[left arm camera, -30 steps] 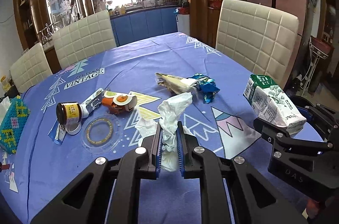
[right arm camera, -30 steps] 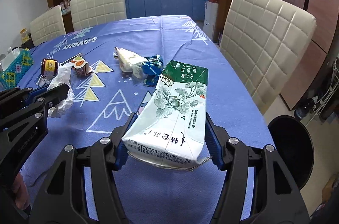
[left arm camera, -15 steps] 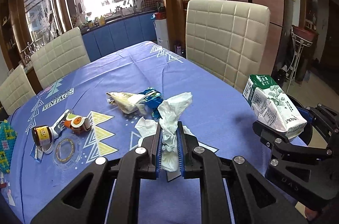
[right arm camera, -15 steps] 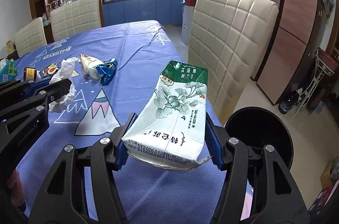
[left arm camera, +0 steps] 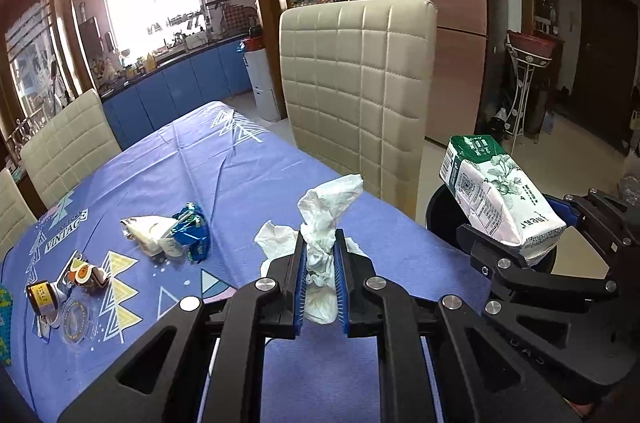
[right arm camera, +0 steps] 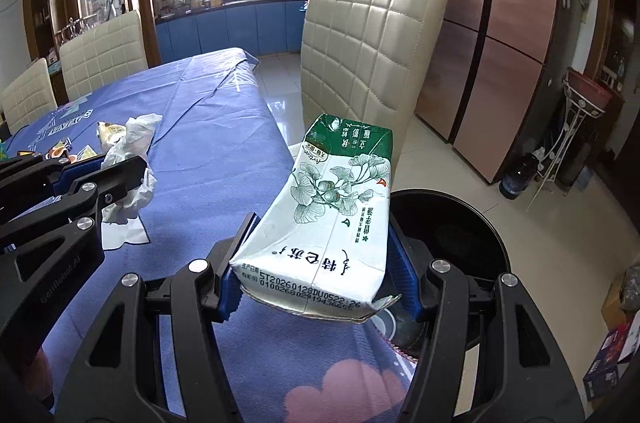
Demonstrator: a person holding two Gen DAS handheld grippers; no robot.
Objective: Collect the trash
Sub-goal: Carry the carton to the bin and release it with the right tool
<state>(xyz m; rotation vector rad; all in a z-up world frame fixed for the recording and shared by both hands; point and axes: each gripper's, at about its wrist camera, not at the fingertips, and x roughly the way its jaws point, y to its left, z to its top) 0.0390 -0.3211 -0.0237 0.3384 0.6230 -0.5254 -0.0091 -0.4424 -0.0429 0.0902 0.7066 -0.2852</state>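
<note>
Blue tablecloth [left arm camera: 224, 175] beneath; left gripper [left arm camera: 320, 279] clamped on crumpled tissue [left arm camera: 324, 223], right gripper [right arm camera: 320, 263] clamped on milk carton [right arm camera: 332, 211], black bin [right arm camera: 452, 223] just beyond fingertips.

The tablecloth [left arm camera: 224, 179] reads "VINTAGE"; the carton [right arm camera: 332, 223] bears "ST20260128DU0522:26".

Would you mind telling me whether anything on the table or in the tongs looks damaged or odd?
The milk carton in the right tongs is squashed, and its bottom edge is torn and ragged. A small jar lies on its side on the tablecloth among wrappers.
</note>
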